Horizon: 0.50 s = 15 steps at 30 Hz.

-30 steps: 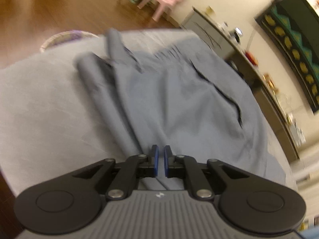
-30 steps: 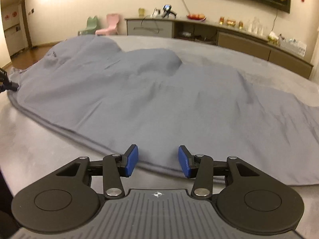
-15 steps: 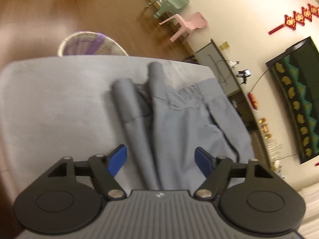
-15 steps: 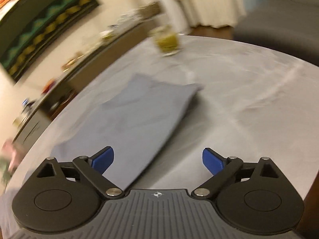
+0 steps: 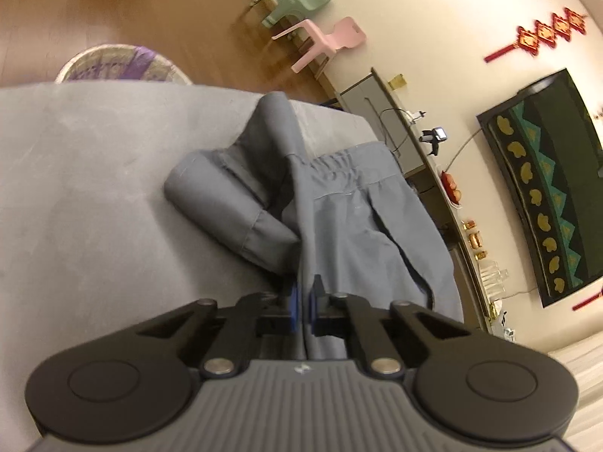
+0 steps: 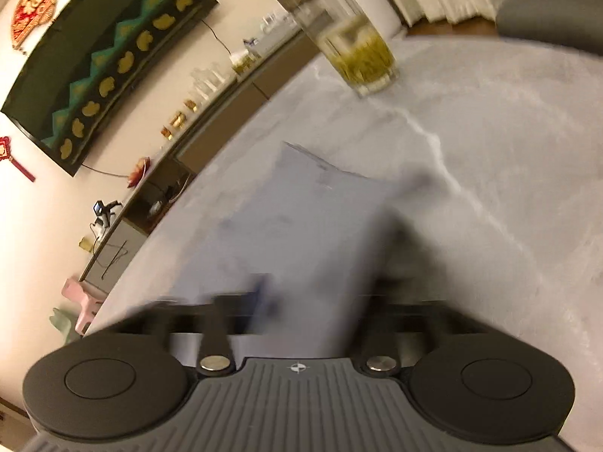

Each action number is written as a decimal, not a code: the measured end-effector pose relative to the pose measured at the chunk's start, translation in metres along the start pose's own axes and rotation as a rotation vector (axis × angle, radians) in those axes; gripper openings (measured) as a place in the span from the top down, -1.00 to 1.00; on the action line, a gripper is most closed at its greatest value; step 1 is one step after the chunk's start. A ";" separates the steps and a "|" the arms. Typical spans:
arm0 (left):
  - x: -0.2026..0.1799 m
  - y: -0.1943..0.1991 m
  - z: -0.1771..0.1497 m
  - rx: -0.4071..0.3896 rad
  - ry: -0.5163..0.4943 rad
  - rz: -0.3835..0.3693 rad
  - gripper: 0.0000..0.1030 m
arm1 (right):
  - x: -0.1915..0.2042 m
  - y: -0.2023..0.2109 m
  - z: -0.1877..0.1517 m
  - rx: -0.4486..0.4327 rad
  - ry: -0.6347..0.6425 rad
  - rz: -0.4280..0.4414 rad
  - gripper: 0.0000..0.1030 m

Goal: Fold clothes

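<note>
One grey garment (image 5: 339,226) lies on the table (image 5: 75,188), its near edge pinched between the closed left gripper (image 5: 302,299); a weak pinch could let it slip. From the right wrist, one glass (image 6: 354,56) stands beyond the garment (image 6: 301,218); the right gripper (image 6: 320,297) is blurred, state unclear, and a wide swing could topple that glass.

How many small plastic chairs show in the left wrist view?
2: a green chair by the far wall, and a pink chair right beside it. Others may be hidden.
</note>
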State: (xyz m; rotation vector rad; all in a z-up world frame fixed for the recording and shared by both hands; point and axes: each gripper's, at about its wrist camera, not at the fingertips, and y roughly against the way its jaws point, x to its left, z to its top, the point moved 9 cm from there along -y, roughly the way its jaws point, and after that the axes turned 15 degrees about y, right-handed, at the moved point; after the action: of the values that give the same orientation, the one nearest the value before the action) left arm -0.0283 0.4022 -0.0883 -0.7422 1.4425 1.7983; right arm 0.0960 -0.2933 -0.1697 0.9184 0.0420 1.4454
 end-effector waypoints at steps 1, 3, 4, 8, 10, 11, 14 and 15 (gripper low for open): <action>-0.003 0.000 0.000 -0.005 -0.009 -0.011 0.93 | -0.002 0.002 -0.002 -0.006 0.000 0.002 0.77; -0.010 0.002 0.000 -0.016 -0.020 -0.037 0.94 | -0.001 0.016 0.000 -0.035 0.033 -0.012 0.82; -0.013 0.003 -0.001 -0.022 -0.021 -0.050 0.94 | 0.000 0.023 0.002 -0.053 0.046 -0.017 0.85; -0.017 0.008 -0.005 -0.055 -0.008 -0.077 0.93 | 0.011 0.044 0.014 -0.137 0.038 0.025 0.86; -0.010 0.005 -0.007 -0.048 0.014 -0.068 0.89 | 0.016 0.055 0.020 -0.178 0.034 0.046 0.86; -0.007 0.003 -0.007 -0.039 0.023 -0.059 0.87 | 0.016 0.052 0.017 -0.161 0.025 0.048 0.79; 0.003 -0.001 -0.009 -0.019 0.044 -0.038 0.54 | 0.004 0.039 0.002 -0.086 -0.038 0.025 0.67; 0.003 -0.002 -0.009 -0.017 0.042 -0.037 0.40 | 0.001 0.038 -0.002 -0.071 -0.055 0.020 0.60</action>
State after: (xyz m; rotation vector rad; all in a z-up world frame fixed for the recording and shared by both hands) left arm -0.0289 0.3941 -0.0938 -0.8143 1.4325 1.7783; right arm 0.0639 -0.2972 -0.1496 0.9019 -0.0596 1.4307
